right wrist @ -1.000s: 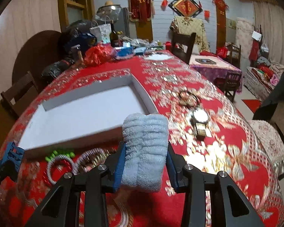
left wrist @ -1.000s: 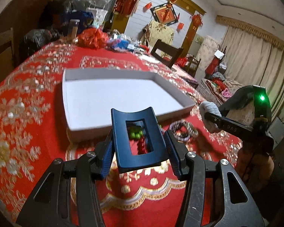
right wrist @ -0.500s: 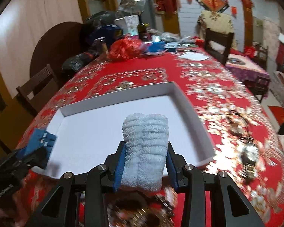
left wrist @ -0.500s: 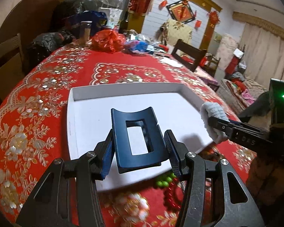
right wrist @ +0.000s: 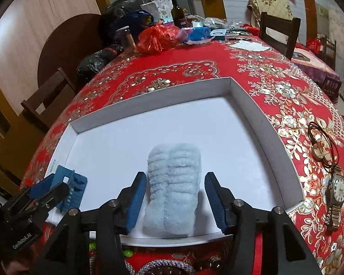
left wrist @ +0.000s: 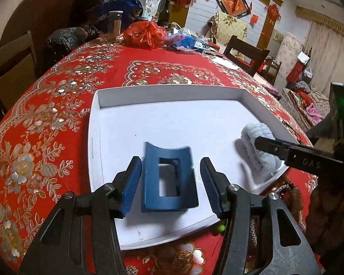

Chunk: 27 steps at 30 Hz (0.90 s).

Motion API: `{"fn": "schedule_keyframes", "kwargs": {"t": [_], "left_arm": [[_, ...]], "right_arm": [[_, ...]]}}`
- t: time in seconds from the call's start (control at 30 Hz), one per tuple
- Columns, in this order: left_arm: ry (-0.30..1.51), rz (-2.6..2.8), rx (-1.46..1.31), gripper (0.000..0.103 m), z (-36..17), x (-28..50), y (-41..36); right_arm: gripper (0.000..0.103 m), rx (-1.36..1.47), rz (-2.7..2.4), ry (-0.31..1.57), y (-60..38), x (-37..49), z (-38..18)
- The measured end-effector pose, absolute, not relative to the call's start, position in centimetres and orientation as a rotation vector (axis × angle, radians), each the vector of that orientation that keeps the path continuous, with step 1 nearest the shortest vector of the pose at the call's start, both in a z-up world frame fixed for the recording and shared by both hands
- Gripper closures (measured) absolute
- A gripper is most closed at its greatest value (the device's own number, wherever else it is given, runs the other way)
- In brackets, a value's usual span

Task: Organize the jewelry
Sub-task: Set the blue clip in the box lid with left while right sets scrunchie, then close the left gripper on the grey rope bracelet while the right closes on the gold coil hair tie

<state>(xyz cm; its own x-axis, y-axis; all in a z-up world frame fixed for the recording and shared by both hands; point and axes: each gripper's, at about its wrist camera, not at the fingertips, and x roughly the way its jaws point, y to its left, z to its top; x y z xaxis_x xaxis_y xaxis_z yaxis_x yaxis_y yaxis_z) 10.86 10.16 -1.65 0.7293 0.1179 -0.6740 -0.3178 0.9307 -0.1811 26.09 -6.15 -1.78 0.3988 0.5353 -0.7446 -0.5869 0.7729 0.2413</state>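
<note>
A dark blue hair claw clip (left wrist: 169, 178) lies in the white tray (left wrist: 172, 89), between the pads of my left gripper (left wrist: 170, 183). Its jaws are opening and stand clear of the clip on both sides. A pale blue fluffy scrunchie (right wrist: 173, 188) rests in the same tray (right wrist: 259, 119), between the pads of my right gripper (right wrist: 175, 197). Those jaws are opening too, with gaps on either side. The left wrist view shows the scrunchie (left wrist: 256, 146) and a right finger (left wrist: 293, 152) at the tray's right edge. The clip (right wrist: 71, 191) appears at lower left in the right wrist view.
A wristwatch (right wrist: 337, 192) and a corded pendant (right wrist: 321, 149) lie on the red embroidered tablecloth right of the tray. Beaded bracelets (right wrist: 165, 265) and green beads (right wrist: 127, 253) sit at the tray's near edge. Bags, bottles and a jar crowd the far end; chairs ring the table.
Both grippers moved forward over the tray and lowered. Each has let go: the clip and the scrunchie, gripped before, now lie on the tray floor with the pads apart from them.
</note>
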Motion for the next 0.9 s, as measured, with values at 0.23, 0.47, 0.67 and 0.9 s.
{"fn": "schedule_keyframes", "kwargs": {"t": [0.23,0.47,0.67,0.9], "left_arm": [[0.701,0.221,-0.306,0.046,-0.8,10.0,9.8],[0.629,0.149,-0.302,0.046,1.7,6.9,7.9],[0.726,0.021,-0.303,0.046,0.2,5.2,4.5],[0.808,-0.050,-0.353,0.063,-1.4,6.2,2.5]], "right_arm": [[0.052,-0.076,0.695,0.850,-7.4,24.5,0.1],[0.052,-0.123,0.590,0.705,-11.8,20.2,1.9],[0.052,-0.066,0.448,0.717,-17.1,18.2,-0.3],[0.052,0.078,0.359,0.771,-20.5,18.9,-1.4]]}}
